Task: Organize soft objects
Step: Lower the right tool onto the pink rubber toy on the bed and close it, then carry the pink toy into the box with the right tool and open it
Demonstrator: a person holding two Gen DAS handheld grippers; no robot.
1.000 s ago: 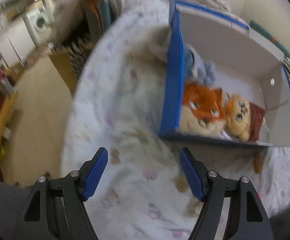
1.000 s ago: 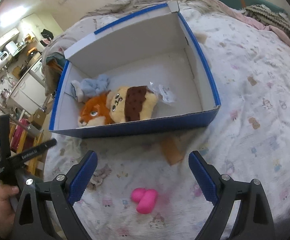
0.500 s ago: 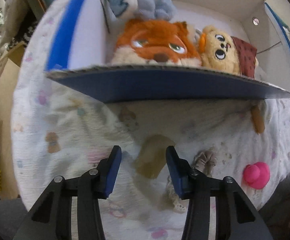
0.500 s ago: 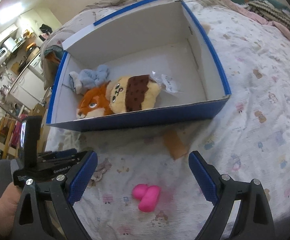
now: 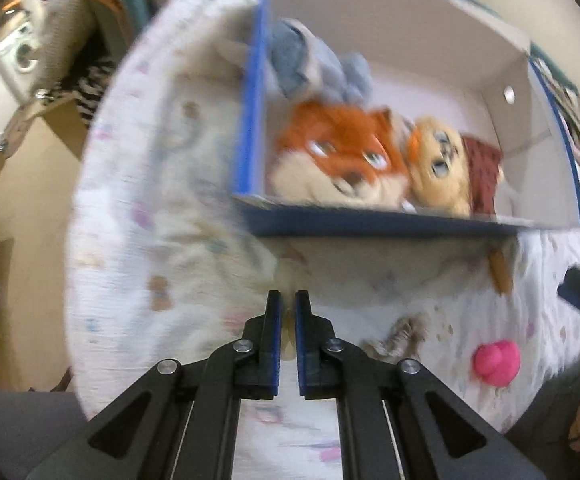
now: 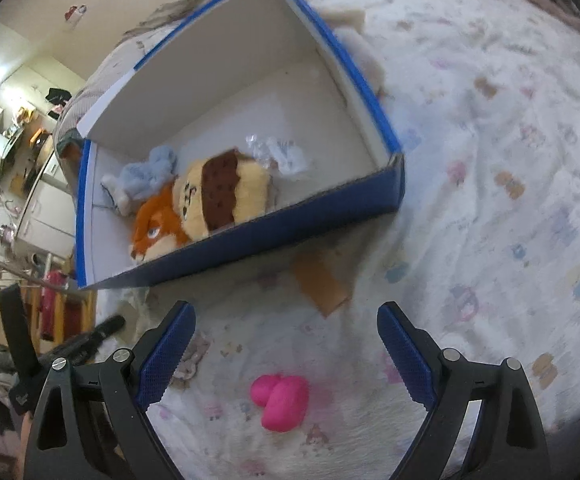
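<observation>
Your right gripper (image 6: 283, 354) hangs over the patterned bedspread (image 6: 510, 208) with its blue-padded jaws spread wide and nothing between them. Just past the jaws, on the bedspread's near part, lies a pink soft toy (image 6: 281, 406), untouched. Beyond it, a tan flat piece (image 6: 324, 280) lies beside the near wall of the blue box (image 6: 273, 236). Inside the box, against its near-left corner, you have an orange fox plush (image 6: 155, 228), a cream plush with a brown band (image 6: 223, 190) touching it, and a pale blue plush (image 6: 145, 172) behind them. A crumpled clear wrapper (image 6: 281, 152) sits near the box's middle. At the left edge of your view is the other gripper (image 6: 69, 348), black and blurred; its jaws can't be read from here.
</observation>
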